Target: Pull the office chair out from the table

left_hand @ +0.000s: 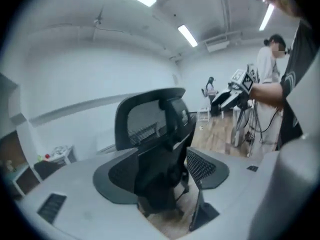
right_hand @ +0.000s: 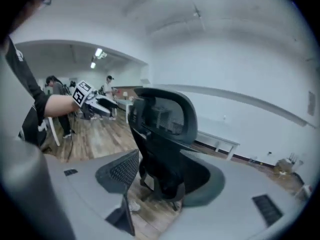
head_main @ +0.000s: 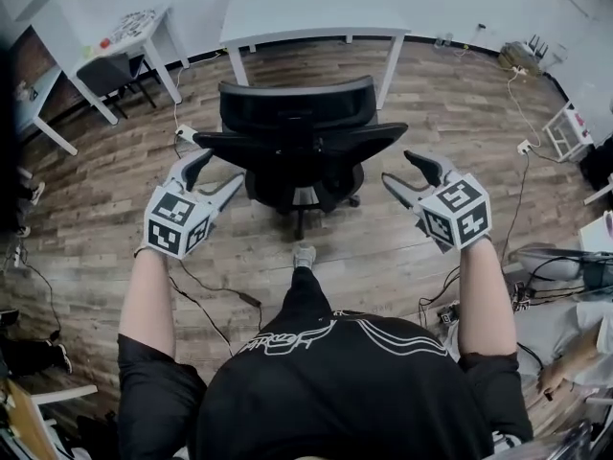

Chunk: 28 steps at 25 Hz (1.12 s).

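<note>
The chair (head_main: 299, 142) has a black mesh back framed in matt plastic; the floor (head_main: 96, 209), nine o'clock, is streaky wood plank; the table (head_main: 316, 12), twelve o'clock, smooth white.
</note>
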Tool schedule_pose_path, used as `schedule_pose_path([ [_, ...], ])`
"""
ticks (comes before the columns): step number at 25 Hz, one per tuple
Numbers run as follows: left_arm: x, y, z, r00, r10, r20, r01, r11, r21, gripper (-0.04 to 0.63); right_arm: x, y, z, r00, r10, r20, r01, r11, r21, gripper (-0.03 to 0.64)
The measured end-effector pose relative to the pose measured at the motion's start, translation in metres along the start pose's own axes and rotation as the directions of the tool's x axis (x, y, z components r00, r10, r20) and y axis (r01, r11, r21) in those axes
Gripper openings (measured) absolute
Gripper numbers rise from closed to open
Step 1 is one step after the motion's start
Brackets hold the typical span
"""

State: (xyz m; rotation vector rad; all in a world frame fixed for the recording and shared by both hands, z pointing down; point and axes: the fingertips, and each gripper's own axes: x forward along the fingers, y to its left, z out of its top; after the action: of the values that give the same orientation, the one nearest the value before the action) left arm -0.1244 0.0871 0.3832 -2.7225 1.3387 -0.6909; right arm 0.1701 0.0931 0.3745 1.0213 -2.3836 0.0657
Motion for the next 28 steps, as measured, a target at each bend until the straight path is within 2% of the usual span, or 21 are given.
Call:
schedule_pose_path([
  [3,-0.021,-0.057,0.032,0.988,-0.093,0.126,0.101,0.993,-0.06,0.301,-0.02,0.044,0.02,0.985,0.136,0.106,-0.143,0.988,0.062,0.278],
  [6,-0.042,-0.112,0.055,0.951,-0.198,0.235,0.235,0.962,-0.139,0.301,-0.041,0.085,0.039,0.947,0.227,0.229,-0.253,0.963,0.091,0.262],
  [8,-0.055,-0.139,0.068,0.922,-0.248,0.298,0.317,0.924,-0.213,0.294,-0.053,0.111,0.049,0.916,0.275,0.292,-0.312,0.946,0.09,0.17],
  [9,-0.062,-0.147,0.075,0.909,-0.253,0.33,0.343,0.905,-0.251,0.264,-0.06,0.125,0.054,0.899,0.306,0.312,-0.346,0.935,0.08,0.109],
  [12,-0.08,-0.161,0.093,0.88,-0.233,0.414,0.386,0.858,-0.339,0.116,-0.075,0.159,0.066,0.856,0.376,0.355,-0.412,0.911,0.029,0.065],
  [13,-0.085,-0.164,0.096,0.868,-0.236,0.437,0.411,0.835,-0.365,0.061,-0.077,0.167,0.068,0.85,0.381,0.363,-0.414,0.91,0.014,0.059],
  [14,-0.09,-0.167,0.097,0.851,-0.248,0.463,0.447,0.805,-0.39,0.035,-0.077,0.172,0.069,0.849,0.38,0.368,-0.408,0.913,-0.002,0.051],
  [16,-0.098,-0.173,0.097,0.819,-0.268,0.507,0.509,0.746,-0.429,0.009,-0.074,0.176,0.067,0.855,0.361,0.374,-0.384,0.923,-0.013,0.038],
  [17,-0.099,-0.175,0.094,0.815,-0.269,0.513,0.518,0.734,-0.439,0.006,-0.071,0.176,0.065,0.855,0.354,0.379,-0.385,0.923,0.008,0.035],
  [18,-0.098,-0.177,0.089,0.82,-0.266,0.507,0.513,0.735,-0.444,0.006,-0.069,0.177,0.062,0.849,0.357,0.389,-0.404,0.914,0.045,0.035],
  [20,-0.094,-0.183,0.081,0.835,-0.264,0.483,0.492,0.751,-0.44,0.006,-0.067,0.179,0.058,0.825,0.384,0.414,-0.466,0.877,0.115,0.035],
  [23,-0.088,-0.188,0.076,0.849,-0.263,0.458,0.471,0.77,-0.431,0.006,-0.071,0.187,0.055,0.789,0.438,0.43,-0.528,0.842,0.11,0.034],
  [25,-0.084,-0.188,0.074,0.856,-0.266,0.444,0.463,0.775,-0.43,0.006,-0.072,0.188,0.055,0.783,0.452,0.427,-0.537,0.838,0.097,0.034],
  [28,-0.08,-0.188,0.069,0.86,-0.267,0.434,0.463,0.766,-0.446,0.006,-0.069,0.188,0.053,0.788,0.453,0.416,-0.533,0.841,0.093,0.034],
])
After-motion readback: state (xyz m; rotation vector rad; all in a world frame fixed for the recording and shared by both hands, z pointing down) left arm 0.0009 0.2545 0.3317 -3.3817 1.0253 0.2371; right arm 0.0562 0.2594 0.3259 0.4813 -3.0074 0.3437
